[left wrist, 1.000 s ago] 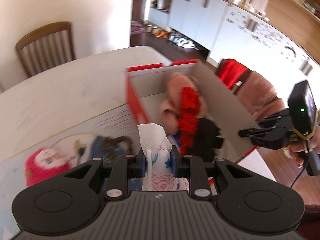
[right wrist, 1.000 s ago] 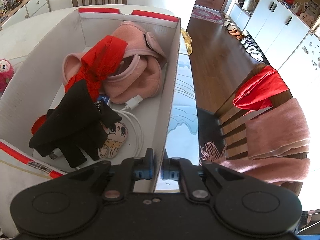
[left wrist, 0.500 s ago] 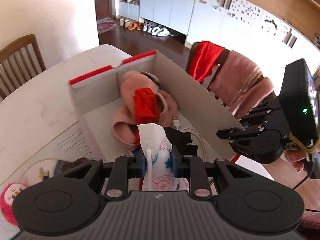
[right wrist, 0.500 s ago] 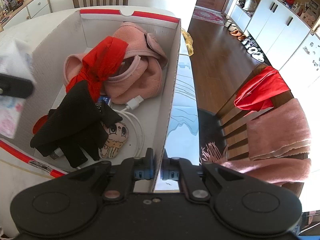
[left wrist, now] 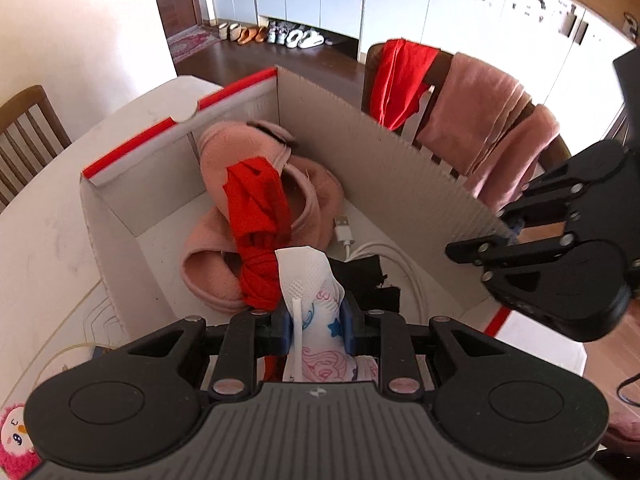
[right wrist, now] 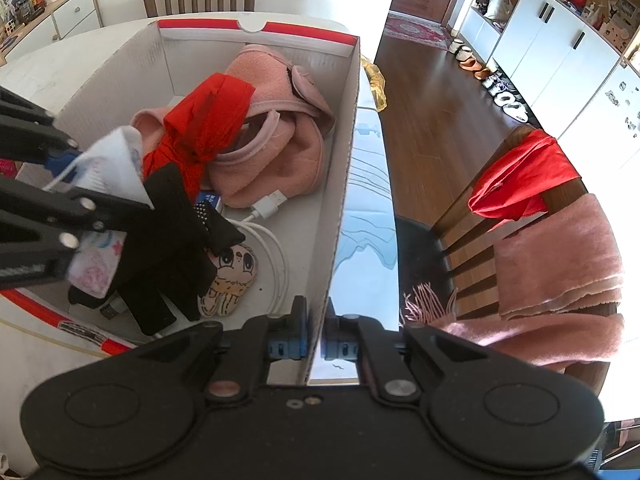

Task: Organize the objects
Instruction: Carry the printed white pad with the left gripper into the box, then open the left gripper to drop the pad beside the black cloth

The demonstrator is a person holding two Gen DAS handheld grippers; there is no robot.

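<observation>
White tabletop (left wrist: 48, 216) is carrying an open cardboard box (right wrist: 340, 184) with red-trimmed edges, and a wooden chair (right wrist: 532, 208) draped with red and pink cloths is standing just beyond the box's right wall, with dark wood floor and white cabinets farther off.

Inside the box a pink fleece garment (right wrist: 276, 140) is lying toward the far end with a red cloth (right wrist: 204, 124) draped over it. Nearer, a black garment (right wrist: 176, 232) is covering part of a coiled white USB cable (right wrist: 272, 240) and a cartoon-face item (right wrist: 232, 276).

The left gripper (left wrist: 316, 320) is clamping a white mask with pink and blue cartoon prints (left wrist: 312, 300) between its blue pads (left wrist: 346, 320), holding it above the near left part of the box, over the black garment. In the right wrist view that mask (right wrist: 108, 164) is showing at the left edge, pinched in the same jaws.

The right gripper (right wrist: 314, 344) is pinching the box's right wall near its near corner, one finger inside and one outside, jaws pressed nearly together on the cardboard.

A pink plush toy (left wrist: 16, 440) is lying on the table outside the box, at the near left.
</observation>
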